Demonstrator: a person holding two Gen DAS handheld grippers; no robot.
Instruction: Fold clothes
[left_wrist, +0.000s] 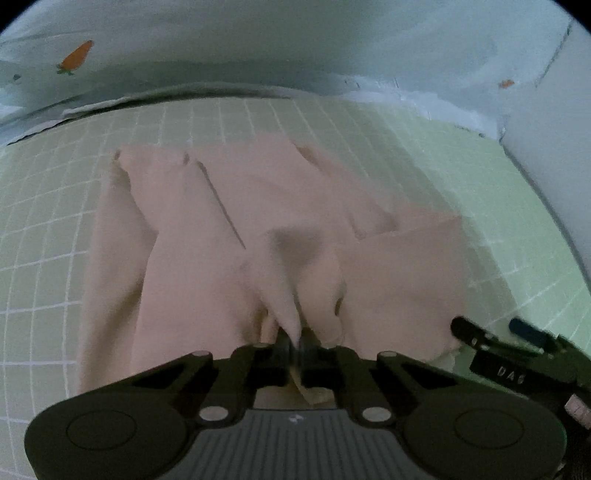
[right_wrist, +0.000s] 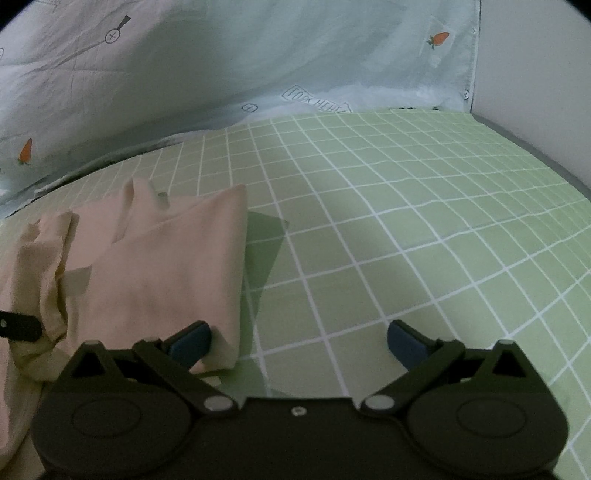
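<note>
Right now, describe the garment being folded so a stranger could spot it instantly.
On the green checked bedsheet, below the pale blue carrot-print quilt, lies a pale pink cloth garment. It is the only plain pink item, pinched by the left gripper.

A bed covered with a light green sheet with a white grid pattern (right_wrist: 406, 221). On it lies a crumpled pale pink fabric garment (left_wrist: 229, 236). A pale blue quilt printed with small orange carrots (right_wrist: 221, 66) rests along the far edge.

The black left gripper (left_wrist: 293, 341) pinches a ridge of the pale pink cloth garment (left_wrist: 229, 236). It lies rumpled on a green grid-patterned sheet (left_wrist: 480, 177).
</note>
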